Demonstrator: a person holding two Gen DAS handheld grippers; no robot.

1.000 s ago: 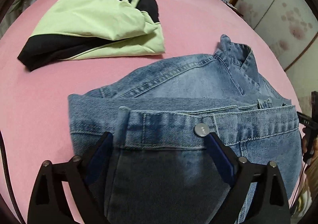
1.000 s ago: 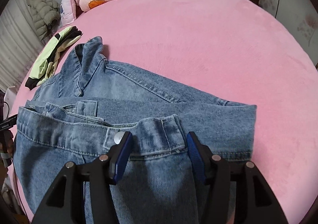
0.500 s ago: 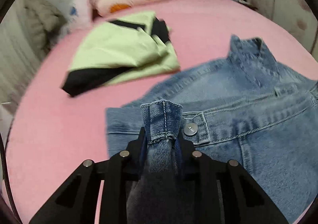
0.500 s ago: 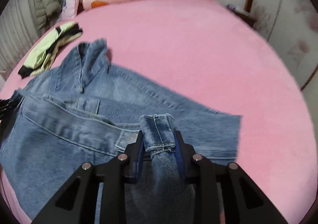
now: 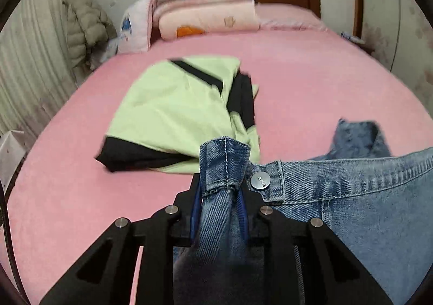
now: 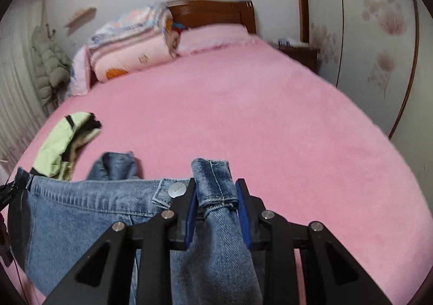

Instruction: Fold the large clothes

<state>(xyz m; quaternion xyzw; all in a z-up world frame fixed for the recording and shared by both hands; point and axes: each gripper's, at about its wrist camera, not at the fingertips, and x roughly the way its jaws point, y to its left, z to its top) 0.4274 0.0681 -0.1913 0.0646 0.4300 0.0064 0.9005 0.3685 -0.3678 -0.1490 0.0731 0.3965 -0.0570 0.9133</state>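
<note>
A pair of blue jeans (image 5: 365, 196) hangs stretched between my two grippers above the pink bed (image 5: 311, 83). My left gripper (image 5: 220, 188) is shut on the waistband's left end, next to the metal button (image 5: 261, 181). My right gripper (image 6: 215, 196) is shut on the waistband's right end, beside the button (image 6: 177, 190). The waistband (image 6: 94, 191) runs level to the left in the right wrist view. A denim fold (image 6: 116, 165) sticks up behind it. The legs below are hidden.
A folded light-green and black garment (image 5: 178, 110) lies on the bed's left half; it also shows in the right wrist view (image 6: 65, 139). Folded quilts and pillows (image 5: 205, 15) sit at the wooden headboard (image 6: 213, 15). A padded jacket (image 5: 84, 26) hangs at the left wall. A wardrobe (image 6: 379, 34) stands right.
Both grippers closed on the jeans' waistband and lifted it off the bed. The cameras now look more level, toward the headboard.
</note>
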